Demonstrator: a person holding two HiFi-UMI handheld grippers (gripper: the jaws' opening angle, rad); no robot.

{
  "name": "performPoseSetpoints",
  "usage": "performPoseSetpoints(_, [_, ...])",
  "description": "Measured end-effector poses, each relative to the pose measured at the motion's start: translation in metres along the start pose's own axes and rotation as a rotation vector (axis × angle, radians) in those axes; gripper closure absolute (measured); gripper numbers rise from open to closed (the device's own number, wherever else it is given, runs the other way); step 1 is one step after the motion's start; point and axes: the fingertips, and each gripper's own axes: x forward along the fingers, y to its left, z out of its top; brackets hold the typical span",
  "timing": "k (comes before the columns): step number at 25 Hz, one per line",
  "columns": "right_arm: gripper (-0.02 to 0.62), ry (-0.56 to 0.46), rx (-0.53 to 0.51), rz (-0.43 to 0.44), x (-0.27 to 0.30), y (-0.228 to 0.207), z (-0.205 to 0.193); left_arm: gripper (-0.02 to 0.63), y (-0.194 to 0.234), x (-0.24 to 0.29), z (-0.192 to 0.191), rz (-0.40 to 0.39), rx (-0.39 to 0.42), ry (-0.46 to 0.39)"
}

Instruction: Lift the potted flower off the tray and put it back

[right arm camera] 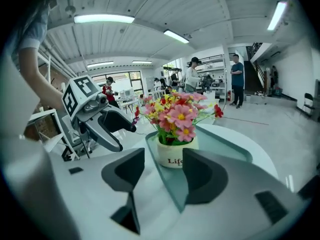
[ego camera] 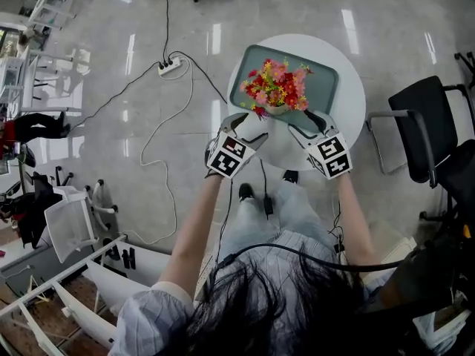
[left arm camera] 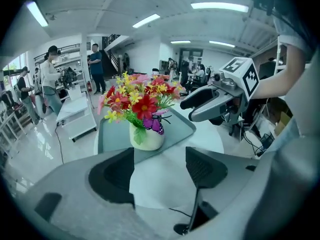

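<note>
- head view: the potted flower (ego camera: 276, 87) stands on the tray (ego camera: 325, 80), close to its near rim, on the round white table (ego camera: 352, 113). the left gripper (ego camera: 249, 122) and right gripper (ego camera: 310, 121) flank it from the near side and touch nothing. if one side arrives first, it could shove the plant sideways or tip it.
- left gripper view: the left gripper (left arm camera: 160, 159) has its jaws apart, with only table top between them. the white pot (left arm camera: 146, 138) sits ahead, untouched. pads that close on the blooms (left arm camera: 142, 101) would likely crush petals and give no real hold.
- right gripper view: the right gripper (right arm camera: 162, 166) is spread and empty, the white pot (right arm camera: 175, 154) just beyond its tips. the smooth, rounded wall may slip under a light squeeze. a jaw carried too low could hook the tray (right arm camera: 225, 139) rim and drag it.
</note>
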Motion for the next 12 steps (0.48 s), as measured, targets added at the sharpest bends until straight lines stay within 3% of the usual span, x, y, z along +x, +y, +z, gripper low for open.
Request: performPoseSetpoints(12, [0.476,-0.065,0.026,-0.091,-0.039,0.075,0.024,0.279,-0.041,-0.076,-0.003,-0.025,0.021,-0.118])
